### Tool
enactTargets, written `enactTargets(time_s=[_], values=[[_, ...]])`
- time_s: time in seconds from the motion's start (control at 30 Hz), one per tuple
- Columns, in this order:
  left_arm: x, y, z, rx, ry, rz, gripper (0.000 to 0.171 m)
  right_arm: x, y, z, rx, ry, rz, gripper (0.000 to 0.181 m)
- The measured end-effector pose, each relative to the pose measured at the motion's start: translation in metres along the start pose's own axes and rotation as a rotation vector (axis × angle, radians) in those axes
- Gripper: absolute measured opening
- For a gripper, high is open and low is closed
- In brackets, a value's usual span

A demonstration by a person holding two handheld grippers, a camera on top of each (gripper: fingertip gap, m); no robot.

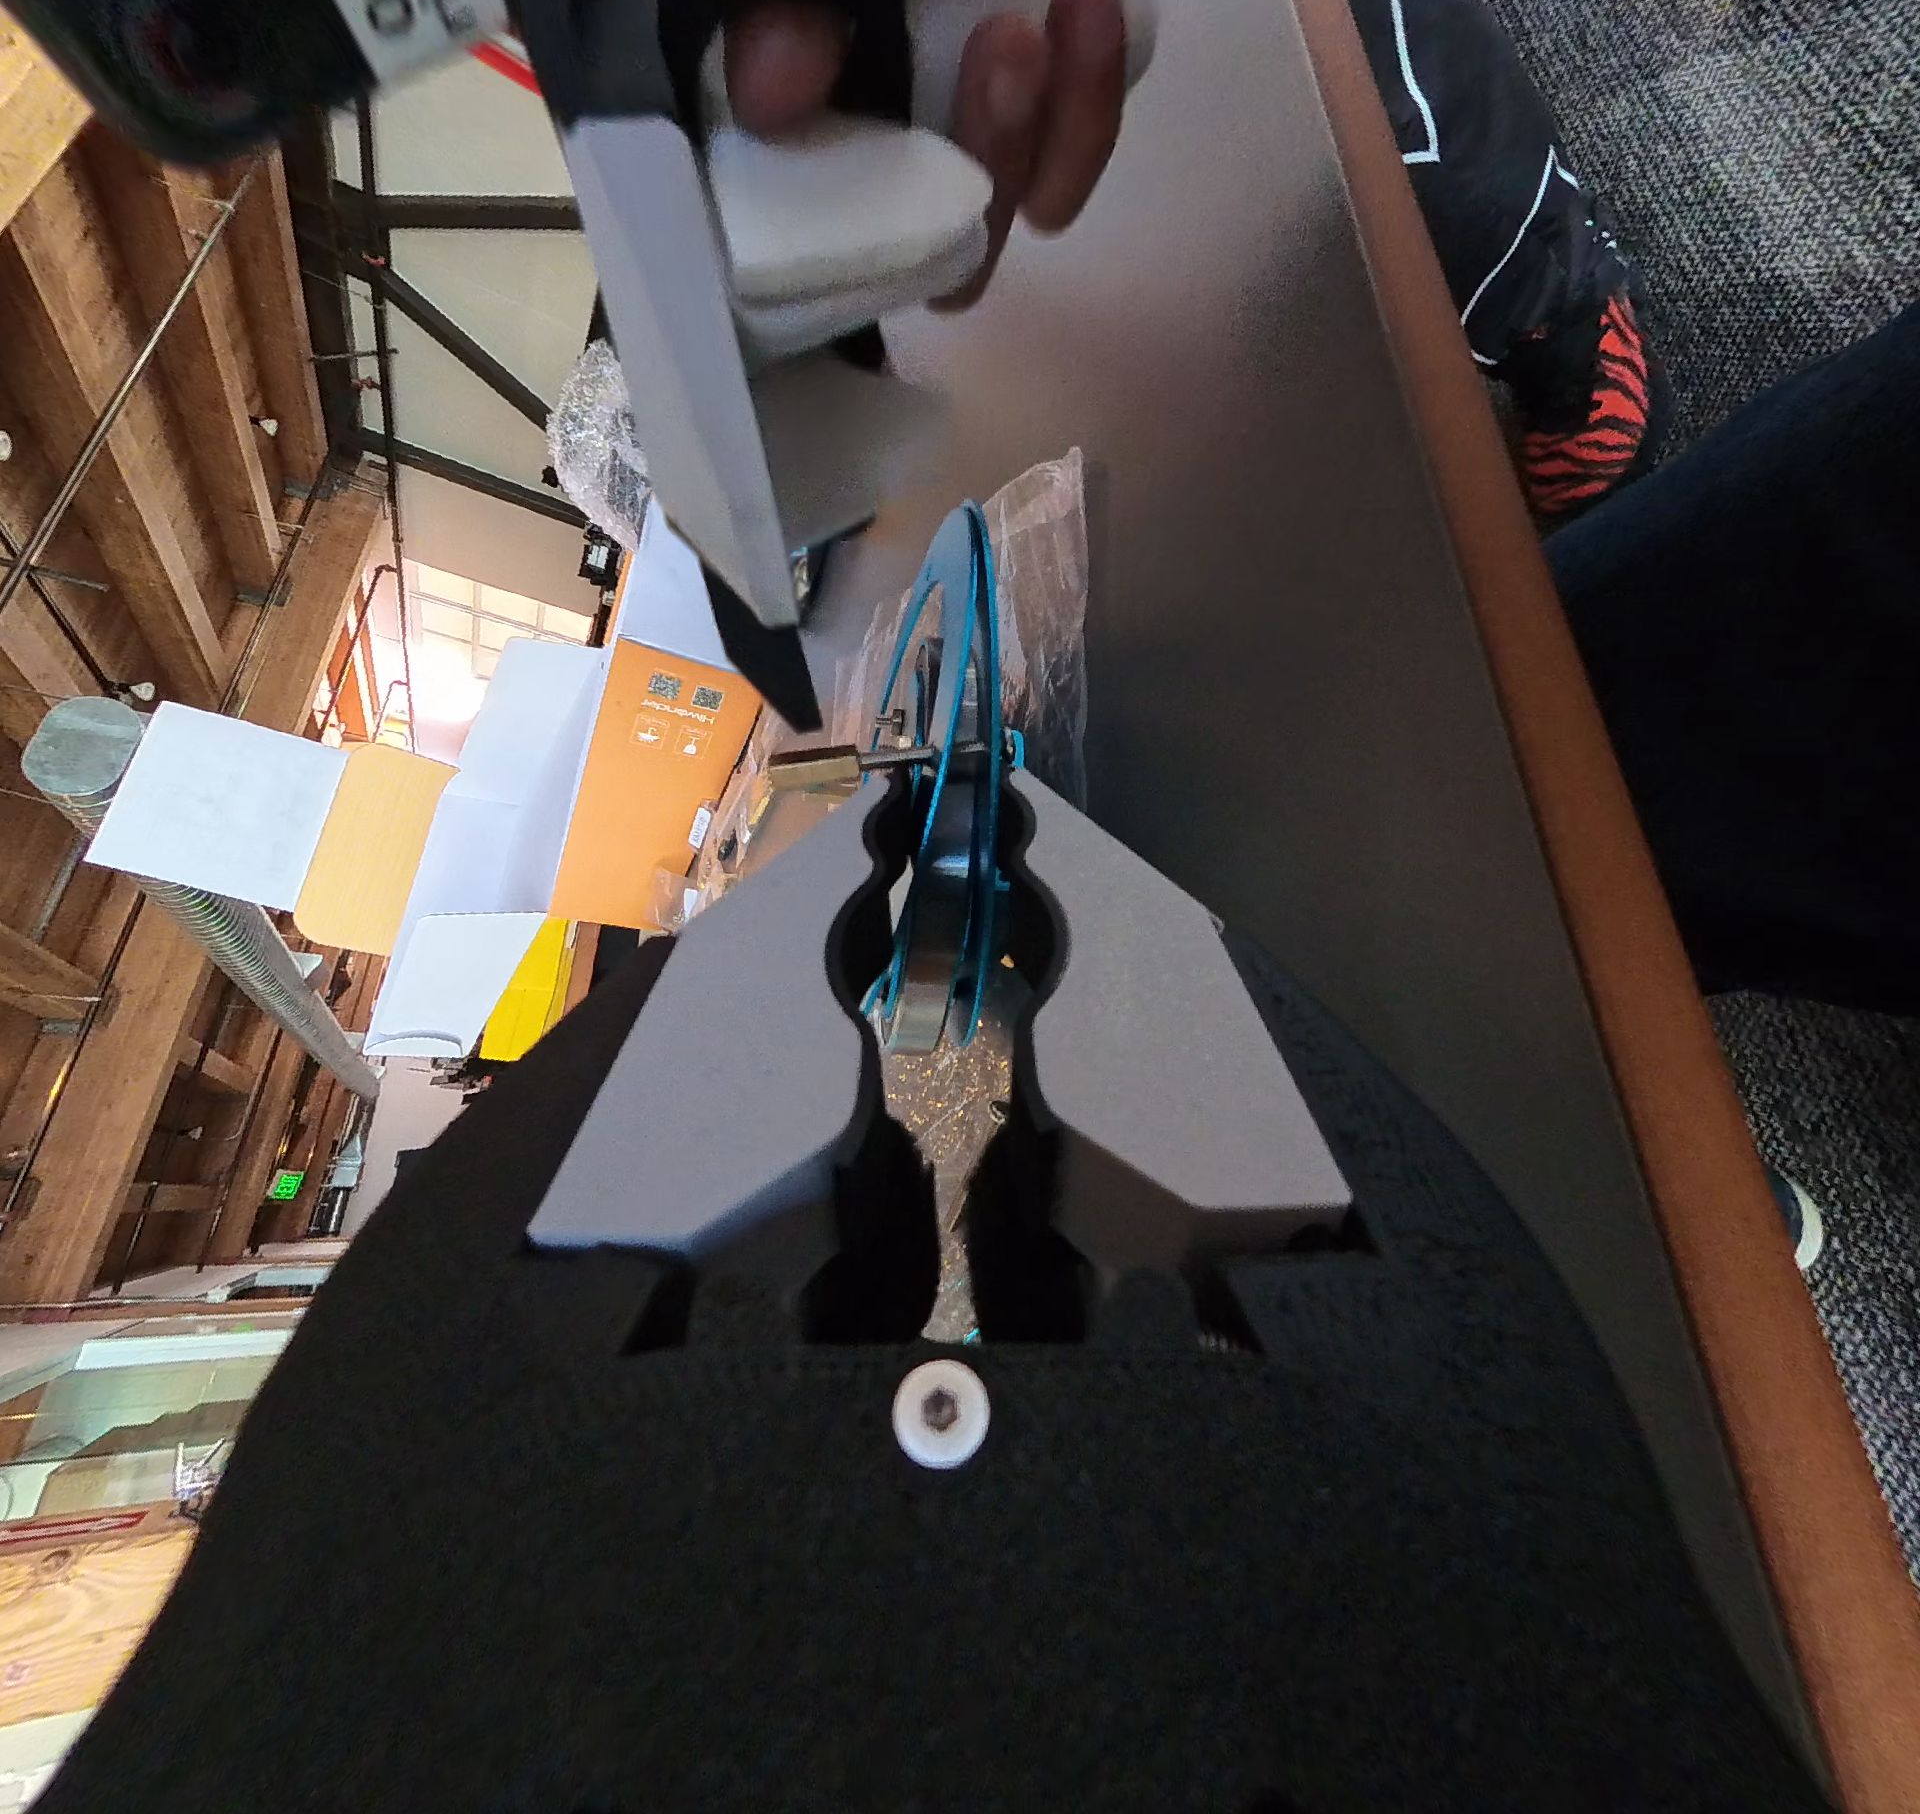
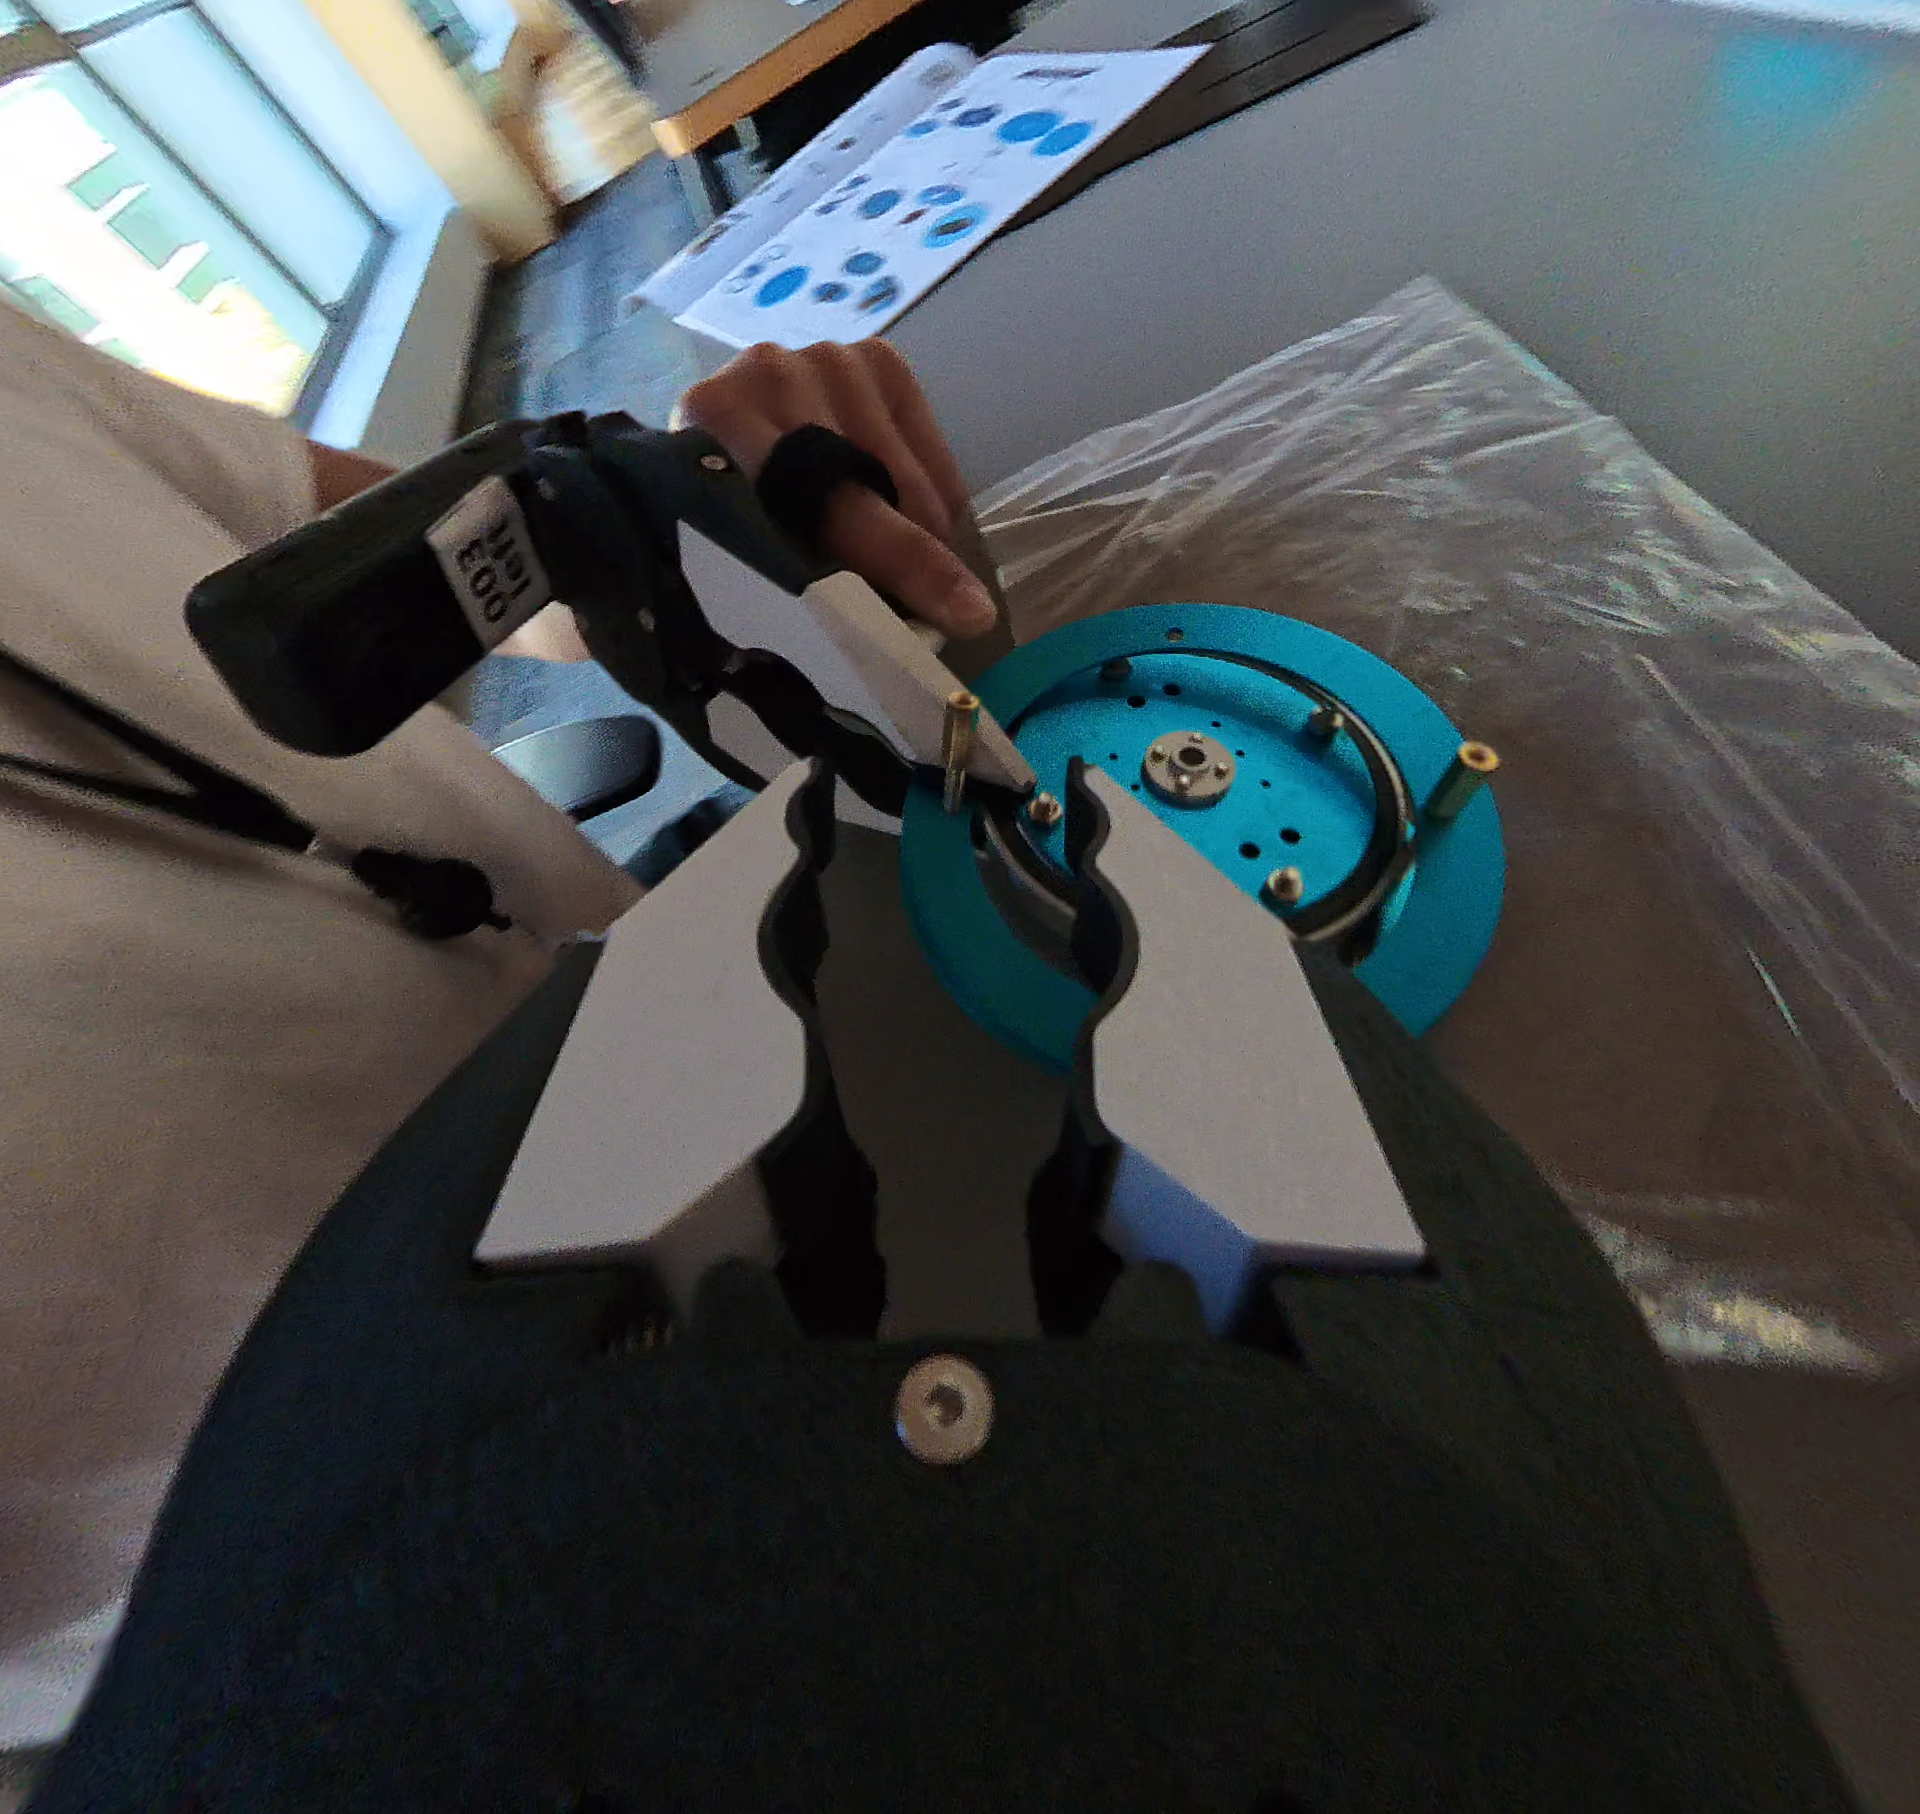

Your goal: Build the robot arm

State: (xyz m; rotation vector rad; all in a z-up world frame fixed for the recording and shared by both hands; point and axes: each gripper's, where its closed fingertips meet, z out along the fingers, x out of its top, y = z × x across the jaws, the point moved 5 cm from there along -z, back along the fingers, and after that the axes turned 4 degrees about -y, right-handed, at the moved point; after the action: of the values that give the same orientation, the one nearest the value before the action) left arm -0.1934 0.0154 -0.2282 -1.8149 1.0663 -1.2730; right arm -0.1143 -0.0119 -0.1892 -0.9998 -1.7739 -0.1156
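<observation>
A blue round plate assembly [image 2: 1340, 694] with a bearing ring and a silver hub [image 2: 1190, 767] rests on a clear plastic bag [image 2: 1507, 517]. In the left wrist view it [image 1: 961, 621] shows edge-on. My left gripper [image 1: 948, 788] is shut on its rim; it also shows in the right wrist view [image 2: 1003, 767]. A brass standoff [image 2: 961, 741] stands on the plate by that grip and also shows in the left wrist view [image 1: 816, 770]. My right gripper [image 2: 945, 782] is open, its tips on either side of this standoff without touching. One of its fingers [image 1: 774, 663] shows just above the standoff. A second standoff [image 2: 1460, 788] stands at the far rim.
A printed sheet with blue pictures [image 2: 914, 195] lies farther back on the dark table [image 2: 1558, 206]. The table's wooden edge [image 1: 1538, 725] runs along the right, with a person's legs beyond. An orange and white box [image 1: 644, 777] stands behind. A person's beige sleeve [image 2: 156, 933] fills the left. The grippers are tip to tip, or close to it.
</observation>
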Motion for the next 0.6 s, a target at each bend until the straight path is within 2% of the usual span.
enactTargets(time_s=[0.17, 0.27, 0.3, 0.37, 0.47, 0.53, 0.6], values=[[0.0, 0.001, 0.001, 0.004, -0.001, 0.01, 0.015, 0.008, 0.007, 0.02, 0.285, -0.089, -0.028, 0.021], [0.0, 0.001, 0.002, 0.002, 0.0, 0.011, 0.015, 0.011, 0.014, 0.025, 0.312, -0.173, 0.011, 0.005], [0.0, 0.001, 0.002, 0.003, 0.0, 0.01, 0.015, 0.012, 0.014, 0.025, 0.313, -0.197, 0.005, 0.005], [-0.001, -0.001, 0.002, 0.004, -0.003, 0.0, 0.015, 0.014, 0.014, 0.024, 0.259, -0.207, -0.015, 0.005], [-0.001, 0.0, 0.002, 0.008, -0.011, 0.011, 0.015, 0.013, 0.008, 0.024, 0.095, -0.182, -0.025, 0.005], [-0.002, 0.0, 0.001, 0.013, -0.018, 0.015, 0.015, 0.011, 0.001, 0.025, -0.09, -0.127, -0.022, 0.005], [-0.002, -0.002, 0.002, 0.02, -0.028, 0.005, 0.014, 0.011, -0.005, 0.027, -0.337, -0.044, 0.004, 0.005]])
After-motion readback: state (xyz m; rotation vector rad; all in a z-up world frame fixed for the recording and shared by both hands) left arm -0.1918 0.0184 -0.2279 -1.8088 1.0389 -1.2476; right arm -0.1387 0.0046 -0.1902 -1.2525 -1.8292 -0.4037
